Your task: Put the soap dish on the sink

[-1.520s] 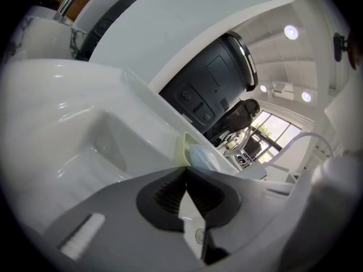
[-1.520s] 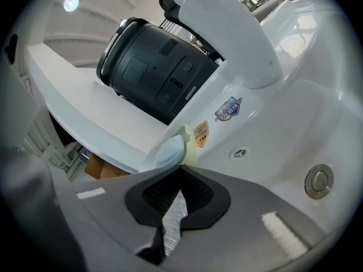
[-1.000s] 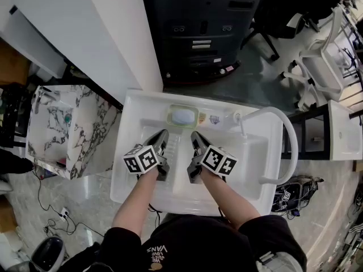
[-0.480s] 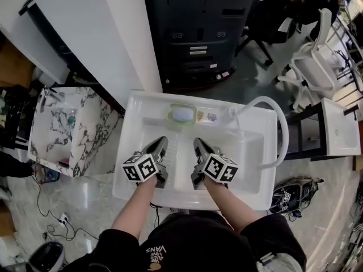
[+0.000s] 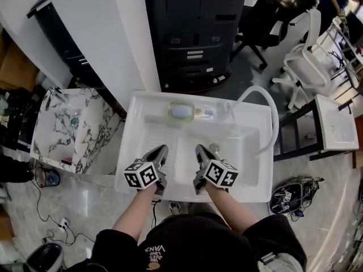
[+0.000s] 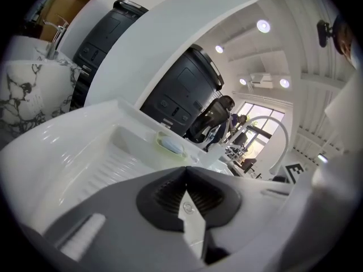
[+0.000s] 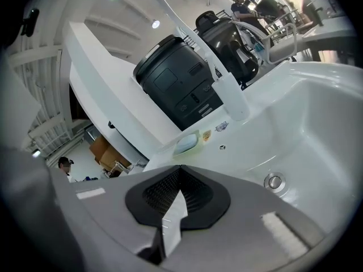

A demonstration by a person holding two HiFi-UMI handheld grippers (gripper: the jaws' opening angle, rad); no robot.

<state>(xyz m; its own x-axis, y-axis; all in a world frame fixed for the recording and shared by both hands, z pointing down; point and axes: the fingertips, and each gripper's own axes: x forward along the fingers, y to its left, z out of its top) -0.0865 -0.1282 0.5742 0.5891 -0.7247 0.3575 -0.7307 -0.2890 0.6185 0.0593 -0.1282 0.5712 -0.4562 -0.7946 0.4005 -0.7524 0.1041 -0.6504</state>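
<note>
vs 1 s ago: both tools have pulled back toward the person. the left gripper point(image 5: 161, 150) and right gripper point(image 5: 199, 150) had their tips close to the back ledge, just short of the soap dish point(image 5: 181, 112); now they sit over the near half of the sink point(image 5: 131, 129), well apart from the dish. they're side by side as before, tips pointing at the back ledge. jaws unchanged: in each gripper view the pads meet at the tip w/ nothing between them, so both are closed and empty. the dish hasn't shifted: it sits flat on the back ledge of the sink, left of the faucet point(image 5: 274, 120), w/ a pale soap bar point(image 5: 182, 113) in it.

hard to make out: the drain point(image 5: 215, 148) is partly covered by the right gripper in the head view, clear only in the right gripper view. small stickers point(image 5: 209, 113) beside the dish are too small to read. the hands are hidden behind the marker cubes point(image 5: 140, 173); only forearms point(image 5: 136, 214) show. the faucet's arc is cut off at the top of the right gripper view.
</note>
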